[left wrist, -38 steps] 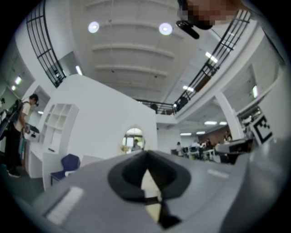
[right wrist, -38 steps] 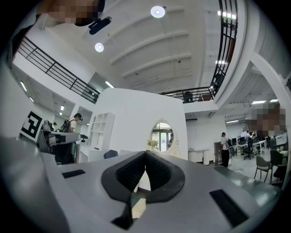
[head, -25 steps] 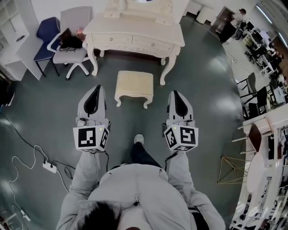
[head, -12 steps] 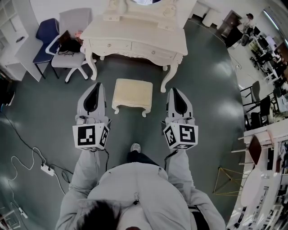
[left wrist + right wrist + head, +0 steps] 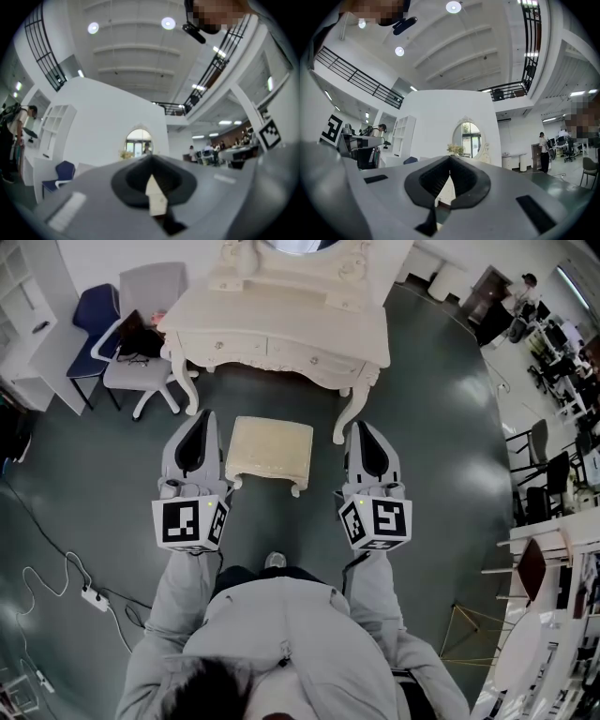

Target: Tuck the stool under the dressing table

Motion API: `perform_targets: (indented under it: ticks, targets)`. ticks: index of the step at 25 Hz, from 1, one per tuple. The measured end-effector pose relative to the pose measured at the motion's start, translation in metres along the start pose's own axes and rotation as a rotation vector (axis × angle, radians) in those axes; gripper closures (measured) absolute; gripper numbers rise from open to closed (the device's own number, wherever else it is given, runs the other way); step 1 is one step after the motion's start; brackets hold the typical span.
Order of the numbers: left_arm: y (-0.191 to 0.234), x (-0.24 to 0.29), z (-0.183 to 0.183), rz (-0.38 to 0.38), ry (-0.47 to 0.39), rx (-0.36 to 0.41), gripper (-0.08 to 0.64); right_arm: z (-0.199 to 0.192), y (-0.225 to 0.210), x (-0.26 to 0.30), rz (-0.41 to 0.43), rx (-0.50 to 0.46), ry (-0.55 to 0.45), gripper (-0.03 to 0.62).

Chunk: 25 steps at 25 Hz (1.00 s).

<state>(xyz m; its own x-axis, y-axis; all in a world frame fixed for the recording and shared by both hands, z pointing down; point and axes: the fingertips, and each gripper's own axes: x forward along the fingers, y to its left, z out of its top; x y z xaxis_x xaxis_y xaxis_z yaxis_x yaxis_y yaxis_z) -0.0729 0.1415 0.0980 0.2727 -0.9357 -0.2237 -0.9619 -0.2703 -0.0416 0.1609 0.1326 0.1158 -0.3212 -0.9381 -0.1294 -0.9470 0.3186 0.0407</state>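
Stool (image 5: 272,448) is standing on the grey floor (image 5: 431,427), square-on to the dressing table (image 5: 281,320) and just near of it. Its far edge is lying close to the line between the table's two front legs (image 5: 343,423), with none of it under the table yet. It is sitting between the left gripper (image 5: 201,420) and the right gripper (image 5: 364,427), which are pointing away from the person, one along each side of it. From the head view I cannot tell whether either is touching it.

Both pairs of fingers (image 5: 415,187) are pressed together with nothing clamped between them; only a cream sliver is showing through the hollow behind the tips in each gripper view.

Judging by its looks, the stool is going to handle as a stiff, fairly light piece: a carved cream frame on four curved legs with a padded seat on top. The padding is likely to give under pressure, so pushing on it is going to waste effort and may tip the piece. The frame rail just under the seat is looking like the better place to take hold, on the left and right sides together or along the near rail, low enough that the legs are sliding, not rocking. The floor is shining smooth, so it should glide readily. The curved legs are looking slender, so I would avoid levering on them. The opening between the table's front legs is looking wider than the stool, leaving room on both sides.
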Motion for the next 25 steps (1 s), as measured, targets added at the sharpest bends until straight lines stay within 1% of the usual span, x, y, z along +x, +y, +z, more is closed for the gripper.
perform_targets:
  ticks: [6,10,21,25]
  targets:
    - [-0.010,0.019,-0.008,-0.006,0.017,0.006,0.551,-0.005,-0.014,0.012,0.008,0.011,-0.002,0.589]
    - [-0.009,0.037,-0.012,-0.010,0.020,0.001,0.551,-0.010,-0.022,0.027,0.006,0.019,0.007,0.589]
    - [0.023,0.100,-0.037,-0.040,0.046,-0.010,0.551,-0.029,-0.028,0.094,-0.020,0.017,0.039,0.589]
    - [0.040,0.125,-0.053,-0.058,0.072,-0.014,0.551,-0.042,-0.026,0.123,-0.033,0.021,0.061,0.589]
